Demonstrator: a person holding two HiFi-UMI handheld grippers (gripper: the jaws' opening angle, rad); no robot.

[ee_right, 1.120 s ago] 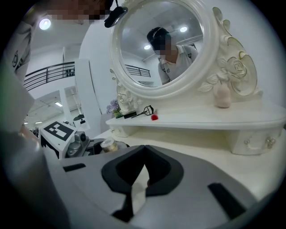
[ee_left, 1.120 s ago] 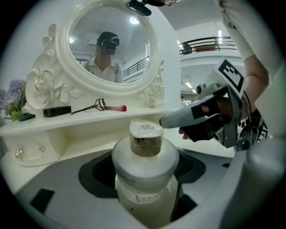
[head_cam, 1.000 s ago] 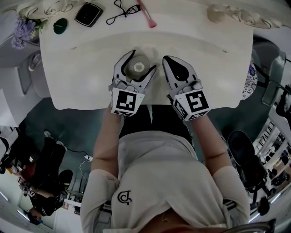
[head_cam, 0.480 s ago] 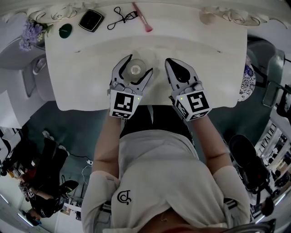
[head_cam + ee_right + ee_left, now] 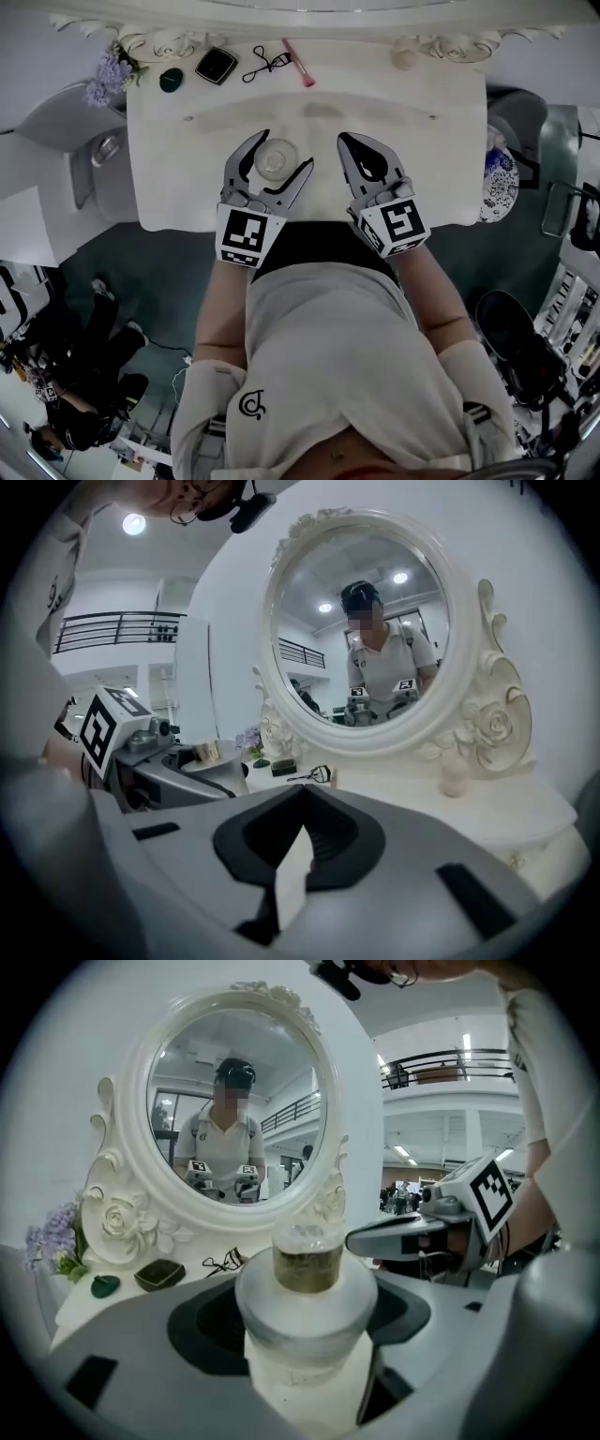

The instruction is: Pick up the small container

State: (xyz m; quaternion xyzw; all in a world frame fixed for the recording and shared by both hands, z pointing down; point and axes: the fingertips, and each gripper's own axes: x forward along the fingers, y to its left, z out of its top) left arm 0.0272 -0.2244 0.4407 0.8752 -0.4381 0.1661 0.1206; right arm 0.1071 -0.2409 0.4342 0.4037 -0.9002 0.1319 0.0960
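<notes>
Left gripper view has the small container [image 5: 305, 1307] sitting right between the left gripper's [image 5: 284, 150] spread jaws. There's a dark sliver on its right side, so it doesn't look clamped yet. Best bet imo: close slowly on the wide frosted body, not the narrow cap, then lift straight up. The right gripper [image 5: 302, 799] idles just beside it, jaws pressed together on nothing. The white counter [image 5: 187, 159] also holds a compact [image 5: 217, 64] and an eyelash curler [image 5: 265, 64], under an ornate mirror [image 5: 239, 1119]. The room looks like a big bright hall.
</notes>
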